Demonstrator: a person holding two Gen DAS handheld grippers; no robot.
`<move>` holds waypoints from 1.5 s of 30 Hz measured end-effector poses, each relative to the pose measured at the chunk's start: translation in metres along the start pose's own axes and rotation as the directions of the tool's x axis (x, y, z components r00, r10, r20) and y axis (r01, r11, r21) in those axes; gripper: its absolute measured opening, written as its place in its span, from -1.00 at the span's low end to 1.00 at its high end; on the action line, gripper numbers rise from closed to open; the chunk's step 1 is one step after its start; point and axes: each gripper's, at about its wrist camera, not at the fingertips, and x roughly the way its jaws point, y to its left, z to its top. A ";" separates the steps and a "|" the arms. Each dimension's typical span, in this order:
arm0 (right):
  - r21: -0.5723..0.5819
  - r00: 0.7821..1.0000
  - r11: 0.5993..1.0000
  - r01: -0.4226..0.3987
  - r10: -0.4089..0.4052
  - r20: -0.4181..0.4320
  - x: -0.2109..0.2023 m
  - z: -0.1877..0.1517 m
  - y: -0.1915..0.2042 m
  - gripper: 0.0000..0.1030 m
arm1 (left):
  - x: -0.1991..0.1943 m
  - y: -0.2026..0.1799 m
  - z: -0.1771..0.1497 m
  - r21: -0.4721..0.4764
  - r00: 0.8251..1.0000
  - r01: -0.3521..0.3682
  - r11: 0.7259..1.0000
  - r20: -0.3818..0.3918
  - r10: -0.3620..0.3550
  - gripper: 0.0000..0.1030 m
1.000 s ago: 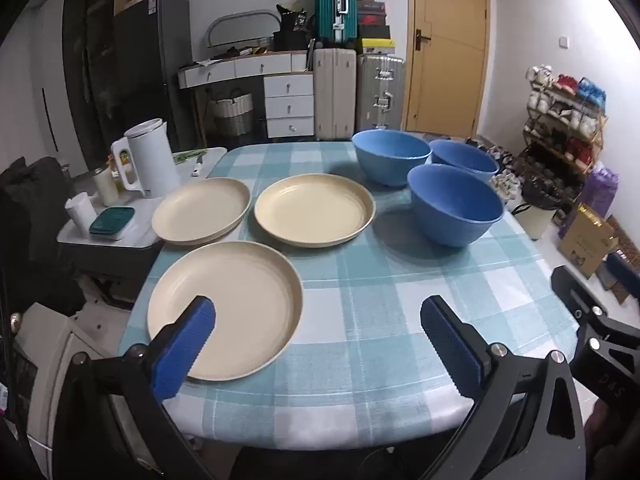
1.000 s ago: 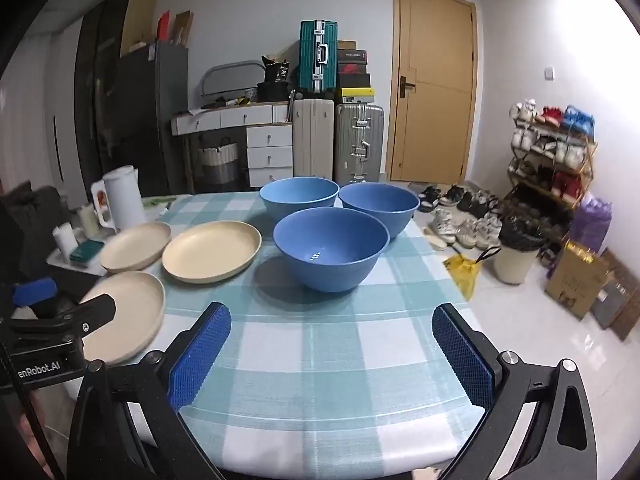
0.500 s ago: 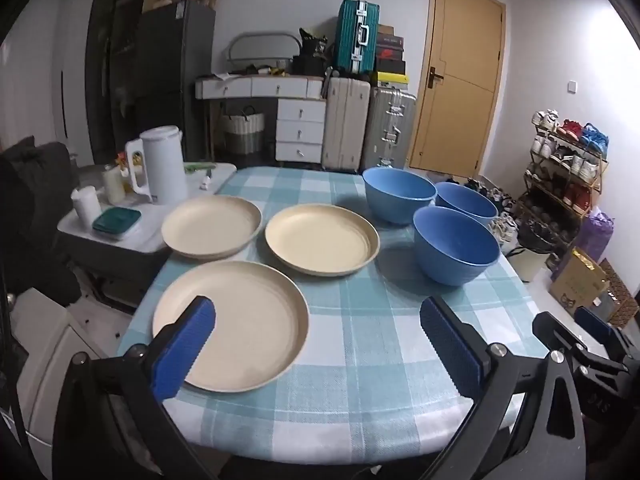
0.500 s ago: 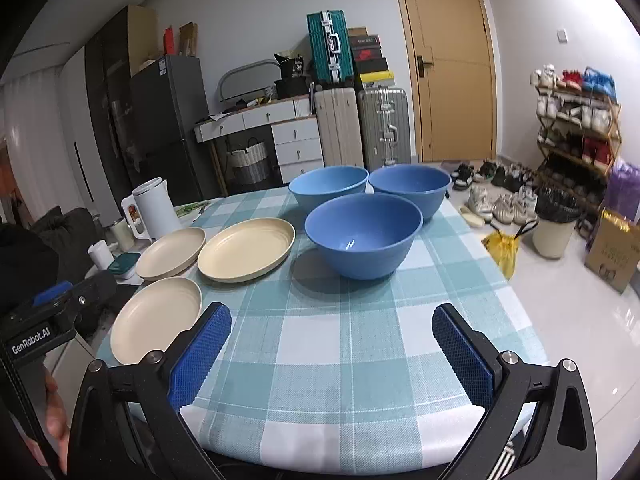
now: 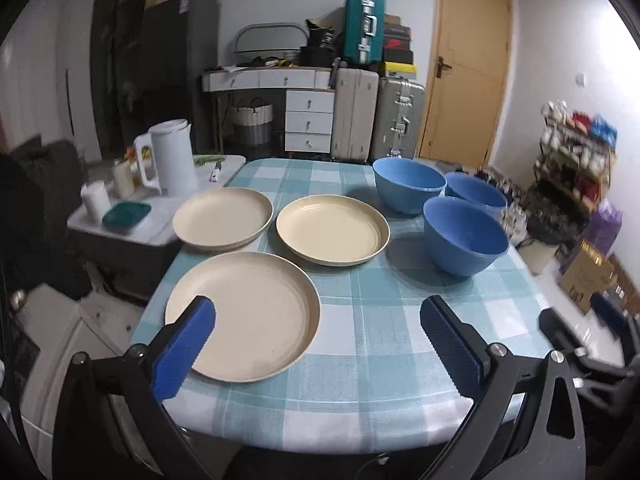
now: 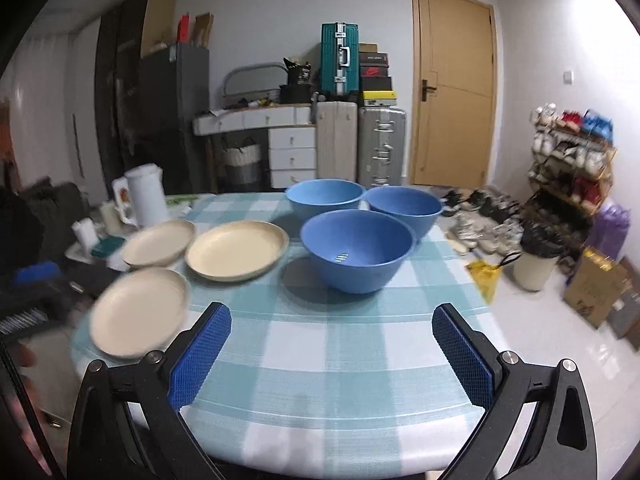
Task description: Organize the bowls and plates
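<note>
Nearest, the left gripper (image 5: 318,342) stood with its jaws spread wide and empty at the bottom of its frame, its left blue pad (image 5: 185,346) overlapping the closest cream plate (image 5: 256,312) at lower centre. The right gripper (image 6: 330,356) likewise gaped, holding nothing, above the checked tablecloth (image 6: 320,360). Mid-frame lay two more cream plates (image 5: 334,229) (image 5: 222,218), apart. Right of them sat the nearest blue bowl (image 5: 464,236), with two further blue bowls (image 5: 408,184) (image 5: 478,196) behind it. Beyond, upper centre, stood suitcases (image 5: 378,118).
</note>
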 end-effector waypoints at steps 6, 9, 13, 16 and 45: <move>0.057 1.000 0.998 -0.025 0.026 -0.004 0.001 0.001 -0.008 0.99 | -0.008 0.002 0.001 0.005 0.998 -0.032 0.999 0.045 0.032 1.00; 0.065 0.998 0.996 -0.060 0.059 0.005 -0.001 0.001 -0.010 0.99 | -0.014 -0.005 -0.002 0.053 0.997 0.001 0.999 0.077 -0.005 1.00; 0.089 0.996 0.992 -0.094 0.094 0.002 0.000 0.000 -0.012 0.99 | -0.016 -0.009 -0.004 0.070 0.997 0.031 0.997 0.075 -0.036 1.00; 0.113 0.995 0.989 -0.096 0.097 -0.009 0.002 -0.002 -0.015 0.99 | -0.014 -0.011 -0.005 0.082 0.995 0.072 0.994 0.059 -0.077 0.99; 0.082 0.991 0.988 -0.134 0.133 0.012 -0.006 0.003 -0.005 0.99 | -0.010 -0.014 -0.012 0.093 0.989 0.147 0.985 0.011 -0.149 0.99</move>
